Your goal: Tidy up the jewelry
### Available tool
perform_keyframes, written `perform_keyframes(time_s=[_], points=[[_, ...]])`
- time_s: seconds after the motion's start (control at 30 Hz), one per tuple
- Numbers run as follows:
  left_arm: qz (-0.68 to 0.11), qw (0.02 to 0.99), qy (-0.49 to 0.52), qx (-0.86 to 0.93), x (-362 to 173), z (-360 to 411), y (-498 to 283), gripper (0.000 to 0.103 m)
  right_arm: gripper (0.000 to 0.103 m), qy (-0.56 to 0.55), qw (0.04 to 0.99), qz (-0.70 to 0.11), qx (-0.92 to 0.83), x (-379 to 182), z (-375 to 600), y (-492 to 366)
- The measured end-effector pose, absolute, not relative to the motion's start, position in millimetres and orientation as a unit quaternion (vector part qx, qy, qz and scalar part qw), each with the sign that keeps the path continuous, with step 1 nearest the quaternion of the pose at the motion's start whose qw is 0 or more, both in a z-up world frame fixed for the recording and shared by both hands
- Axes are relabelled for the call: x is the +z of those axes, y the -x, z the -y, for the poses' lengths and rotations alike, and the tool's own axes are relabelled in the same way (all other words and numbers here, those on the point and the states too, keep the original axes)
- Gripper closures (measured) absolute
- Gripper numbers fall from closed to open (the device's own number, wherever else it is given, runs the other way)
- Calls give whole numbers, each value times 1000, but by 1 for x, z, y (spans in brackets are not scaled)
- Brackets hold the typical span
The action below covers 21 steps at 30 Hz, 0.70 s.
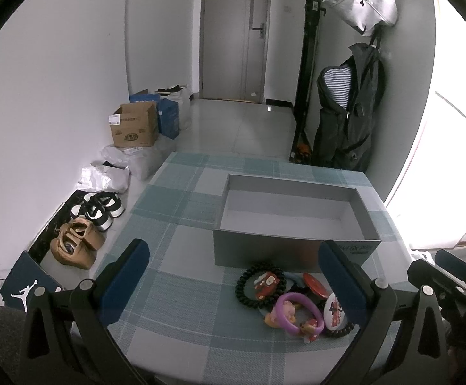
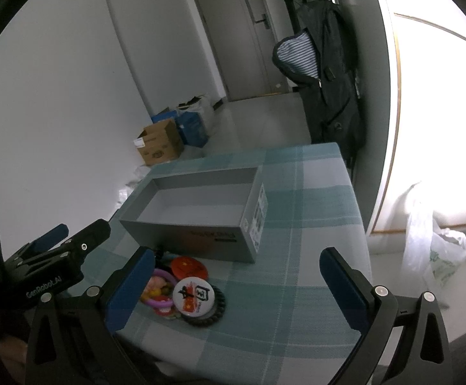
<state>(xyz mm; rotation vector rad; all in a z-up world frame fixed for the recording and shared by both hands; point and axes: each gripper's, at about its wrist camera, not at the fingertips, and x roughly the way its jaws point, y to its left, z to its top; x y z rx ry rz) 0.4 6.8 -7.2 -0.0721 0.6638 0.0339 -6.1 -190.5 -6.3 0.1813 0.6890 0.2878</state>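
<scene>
A heap of jewelry lies on the checked tablecloth in front of an open grey box (image 1: 292, 211) (image 2: 197, 224). In it are a black coil hair tie with a red charm (image 1: 260, 285), a purple ring with small figures (image 1: 300, 316), a red disc (image 1: 314, 284) (image 2: 189, 266) and a white round badge (image 1: 334, 311) (image 2: 193, 295). My left gripper (image 1: 236, 276) is open, with the heap just inside its right finger. My right gripper (image 2: 237, 282) is open too, the badge lying near its left finger. Neither holds anything. The box is empty.
The table (image 1: 181, 256) ends at left, where shoes (image 1: 98, 208), bags and a cardboard box (image 1: 133, 128) sit on the floor. A dark jacket (image 1: 348, 112) hangs on the wall behind the table. A white plastic bag (image 2: 431, 240) hangs at right.
</scene>
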Motion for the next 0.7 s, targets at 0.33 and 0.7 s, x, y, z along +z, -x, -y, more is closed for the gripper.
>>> perform_keyframes(time_s=[0.33,0.7], points=[[-325,945,36,16,-8,-8,-1,1,0,-89,927,-335,141,-6,191,6],[-324,945,38,19,-4,-7,-1,1,0,-88,927,-336,141,-7,191,6]])
